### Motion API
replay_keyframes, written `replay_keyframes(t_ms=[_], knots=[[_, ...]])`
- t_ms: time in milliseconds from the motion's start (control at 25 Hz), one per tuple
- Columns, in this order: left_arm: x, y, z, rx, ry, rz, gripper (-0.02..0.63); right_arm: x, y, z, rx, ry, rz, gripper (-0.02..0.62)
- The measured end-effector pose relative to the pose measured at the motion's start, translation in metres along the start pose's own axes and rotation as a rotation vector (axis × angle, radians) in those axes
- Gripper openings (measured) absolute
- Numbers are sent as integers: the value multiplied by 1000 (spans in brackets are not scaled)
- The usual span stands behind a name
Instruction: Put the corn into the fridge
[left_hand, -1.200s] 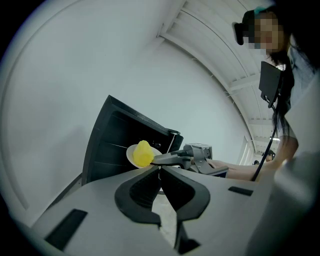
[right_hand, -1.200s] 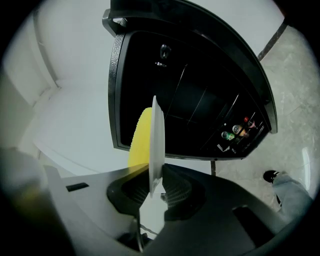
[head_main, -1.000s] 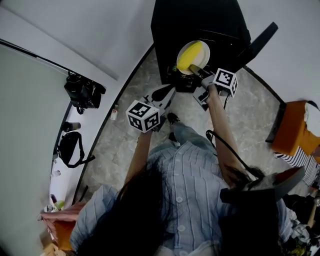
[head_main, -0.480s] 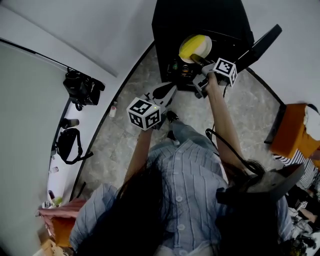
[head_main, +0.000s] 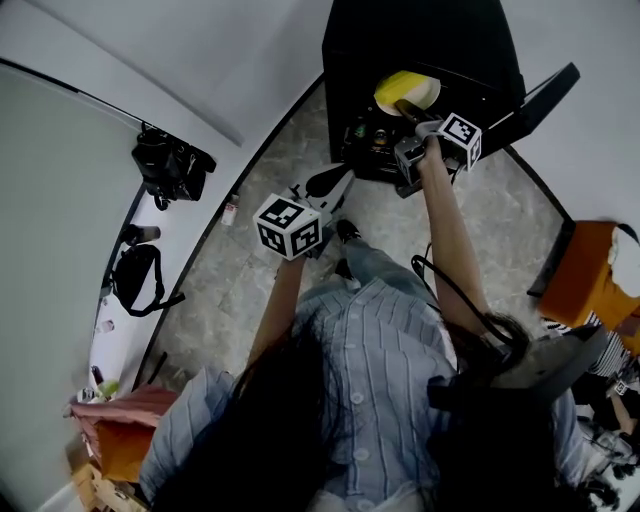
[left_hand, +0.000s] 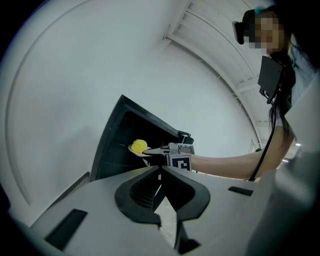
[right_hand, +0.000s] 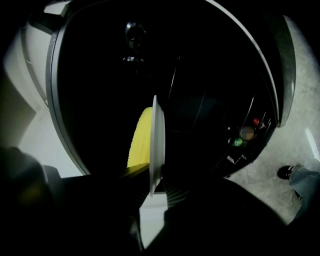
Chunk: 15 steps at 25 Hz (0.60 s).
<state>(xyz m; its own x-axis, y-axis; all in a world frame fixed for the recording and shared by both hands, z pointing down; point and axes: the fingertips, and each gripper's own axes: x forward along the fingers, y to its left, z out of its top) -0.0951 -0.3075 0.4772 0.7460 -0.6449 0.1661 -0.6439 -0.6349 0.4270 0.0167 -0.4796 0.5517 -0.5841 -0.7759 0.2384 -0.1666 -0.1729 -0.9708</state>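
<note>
Head view: my right gripper reaches into the open black fridge. Its jaws are clamped on the rim of a white plate, which carries the corn just inside the opening. The fridge door stands open just beside my right arm. Right gripper view: the plate is edge-on, with the corn against its left face and dark wire shelves beyond. Small bottles sit low at the right. My left gripper hangs well apart from the fridge, jaws together on nothing.

right gripper carried farther forward, plate with corn now deeper inside black fridge
</note>
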Motion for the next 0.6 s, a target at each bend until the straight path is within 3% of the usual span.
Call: replay_keyframes(t_ms=[600], knots=[[-7,20,6,-26,-20,65,9,34,4,19,107,-87,46,52]])
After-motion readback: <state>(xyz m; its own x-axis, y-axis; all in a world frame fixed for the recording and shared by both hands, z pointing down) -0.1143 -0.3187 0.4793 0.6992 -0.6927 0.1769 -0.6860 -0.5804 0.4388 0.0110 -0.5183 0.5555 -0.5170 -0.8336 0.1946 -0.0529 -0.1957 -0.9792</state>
